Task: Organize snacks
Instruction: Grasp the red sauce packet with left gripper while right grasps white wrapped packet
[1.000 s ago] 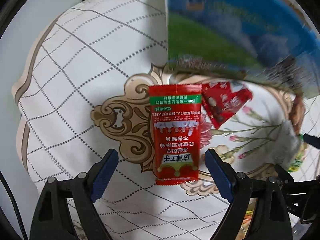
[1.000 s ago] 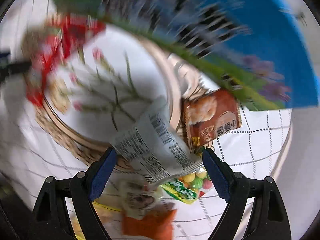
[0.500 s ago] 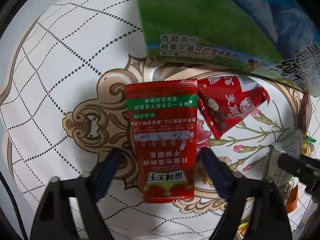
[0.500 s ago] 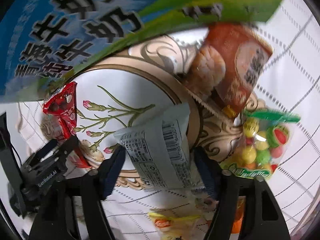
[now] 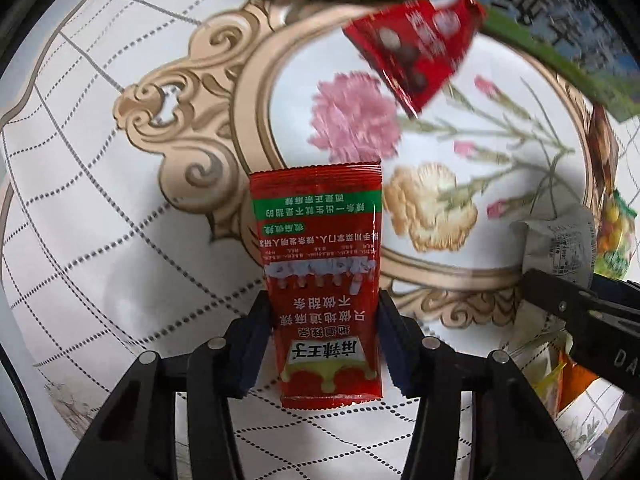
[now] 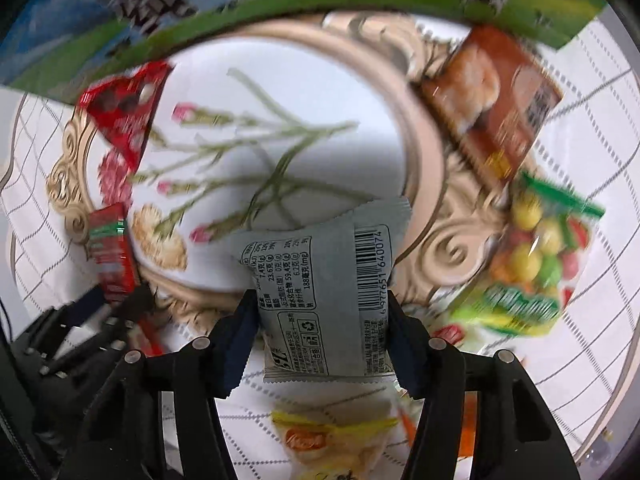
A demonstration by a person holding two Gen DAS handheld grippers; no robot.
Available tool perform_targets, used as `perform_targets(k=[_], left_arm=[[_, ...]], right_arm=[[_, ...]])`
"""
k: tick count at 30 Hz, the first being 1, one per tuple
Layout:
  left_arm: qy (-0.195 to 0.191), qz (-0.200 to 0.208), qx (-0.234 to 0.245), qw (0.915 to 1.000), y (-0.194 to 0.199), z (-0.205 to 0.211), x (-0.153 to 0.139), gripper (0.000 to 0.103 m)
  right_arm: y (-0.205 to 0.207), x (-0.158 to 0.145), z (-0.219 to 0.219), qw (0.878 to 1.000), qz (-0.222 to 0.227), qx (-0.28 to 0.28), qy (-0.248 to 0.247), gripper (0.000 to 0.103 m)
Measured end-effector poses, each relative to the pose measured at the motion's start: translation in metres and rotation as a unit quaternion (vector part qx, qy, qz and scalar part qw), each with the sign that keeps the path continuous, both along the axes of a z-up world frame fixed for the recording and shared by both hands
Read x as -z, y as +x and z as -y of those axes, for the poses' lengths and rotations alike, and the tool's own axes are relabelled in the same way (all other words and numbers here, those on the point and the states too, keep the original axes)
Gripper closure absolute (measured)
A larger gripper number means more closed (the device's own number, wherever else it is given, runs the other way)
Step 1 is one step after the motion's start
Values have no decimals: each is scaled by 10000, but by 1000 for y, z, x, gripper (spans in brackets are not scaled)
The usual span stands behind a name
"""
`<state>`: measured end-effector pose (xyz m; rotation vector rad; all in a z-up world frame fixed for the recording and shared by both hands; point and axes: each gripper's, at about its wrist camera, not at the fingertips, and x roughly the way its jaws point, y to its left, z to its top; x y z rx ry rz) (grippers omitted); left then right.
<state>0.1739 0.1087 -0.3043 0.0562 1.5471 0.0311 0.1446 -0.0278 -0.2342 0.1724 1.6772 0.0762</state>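
Step in hand: the pick-up, both claws at once; each packet lies on the patterned tablecloth (image 5: 100, 220), below the blue-and-green carton (image 6: 168, 4). The left gripper (image 5: 324, 340) is closing, its pads against both edges of the red sachet (image 5: 320, 276); the right gripper (image 6: 320, 332) is closing likewise, pads against the sides of the grey packet (image 6: 324, 280). Next move, by judgement: complete the squeeze; lift straight up; carry each packet toward the carton, clear of the red chocolate packet (image 5: 420, 44).
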Motion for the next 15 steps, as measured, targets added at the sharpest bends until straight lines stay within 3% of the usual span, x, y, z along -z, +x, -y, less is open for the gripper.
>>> perform_targets(k=[10, 15], left_arm=[[40, -93, 64, 9999, 6, 12, 20, 50], [80, -45, 66, 9999, 4, 5, 14, 50]], right_arm=[[-13, 7, -9, 10000, -50, -9, 15, 38], [-21, 19, -22, 9999, -94, -77, 10, 34]])
